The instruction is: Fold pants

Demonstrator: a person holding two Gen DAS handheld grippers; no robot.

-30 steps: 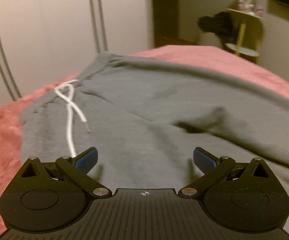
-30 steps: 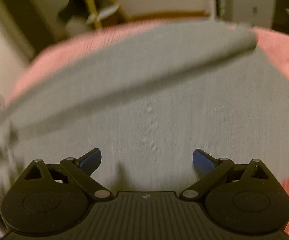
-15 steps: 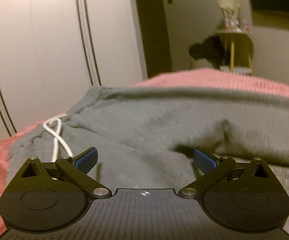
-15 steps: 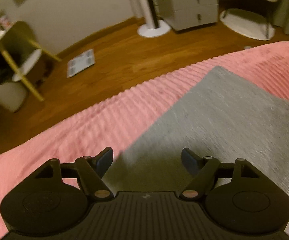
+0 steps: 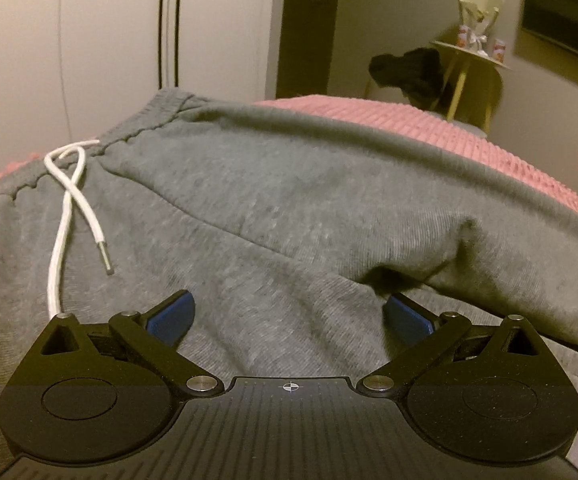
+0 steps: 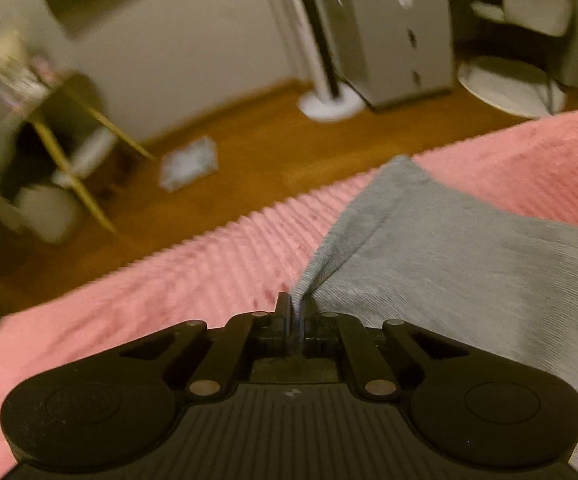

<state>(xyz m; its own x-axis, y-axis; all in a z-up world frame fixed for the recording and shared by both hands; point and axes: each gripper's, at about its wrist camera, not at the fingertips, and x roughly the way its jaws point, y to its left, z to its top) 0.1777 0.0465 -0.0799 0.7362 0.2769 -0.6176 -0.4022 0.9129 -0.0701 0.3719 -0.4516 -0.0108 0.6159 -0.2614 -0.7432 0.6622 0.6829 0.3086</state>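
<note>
Grey sweatpants (image 5: pixel 289 208) lie spread on a pink ribbed bedspread (image 5: pixel 469 132), waistband at the far left with a white drawstring (image 5: pixel 65 216) trailing over the cloth. My left gripper (image 5: pixel 289 316) hovers low over the upper part of the pants, open, blue pads wide apart, nothing between them. A dark fold sits just beyond its right pad. In the right wrist view the pants (image 6: pixel 449 264) end at a leg edge on the bedspread (image 6: pixel 169 292). My right gripper (image 6: pixel 295 308) is shut on that edge, which rises in a pinched ridge from its tips.
Beyond the bed's edge lies a wooden floor (image 6: pixel 257 152) with a white fan base (image 6: pixel 329 104), a grey drawer unit (image 6: pixel 397 40) and a flat scale (image 6: pixel 189 162). A yellow-legged side table (image 5: pixel 469 64) and white wardrobe doors (image 5: pixel 109 40) stand behind the bed.
My right gripper swept across the pants to the leg edge and closed on it. My left gripper sank a little nearer the cloth, staying open.
</note>
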